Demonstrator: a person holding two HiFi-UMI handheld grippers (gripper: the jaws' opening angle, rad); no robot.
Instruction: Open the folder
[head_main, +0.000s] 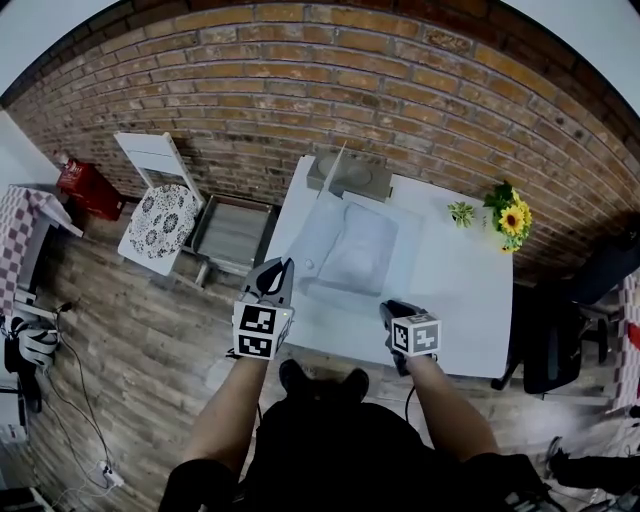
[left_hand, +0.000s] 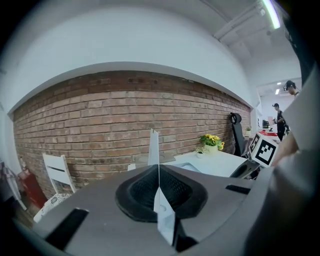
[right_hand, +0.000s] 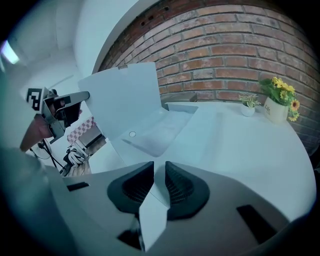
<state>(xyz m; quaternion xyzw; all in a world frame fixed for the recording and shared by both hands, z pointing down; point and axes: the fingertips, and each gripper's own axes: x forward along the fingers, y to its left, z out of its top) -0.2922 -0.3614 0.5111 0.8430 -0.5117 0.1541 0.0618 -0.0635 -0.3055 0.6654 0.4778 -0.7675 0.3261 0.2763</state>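
Observation:
A translucent white folder (head_main: 355, 250) lies on the white table (head_main: 470, 290). Its cover (head_main: 318, 200) stands raised nearly upright along the folder's left side. My left gripper (head_main: 285, 265) is shut on the cover's near edge; the left gripper view shows the thin sheet (left_hand: 154, 145) pinched in the left gripper (left_hand: 158, 172) and sticking up past the jaws. My right gripper (head_main: 392, 308) sits at the folder's near right corner. In the right gripper view the right gripper (right_hand: 160, 167) has a narrow gap with the lower sheet's corner in it. The lifted cover (right_hand: 127, 100) and a snap button (right_hand: 132, 134) show to the left.
A sunflower pot (head_main: 512, 220) and a small plant (head_main: 461, 212) stand at the table's far right. A grey box (head_main: 350, 178) sits at the back edge. To the left are a white chair (head_main: 160, 215) and a floor tray (head_main: 235, 232); a dark office chair (head_main: 560, 340) stands to the right.

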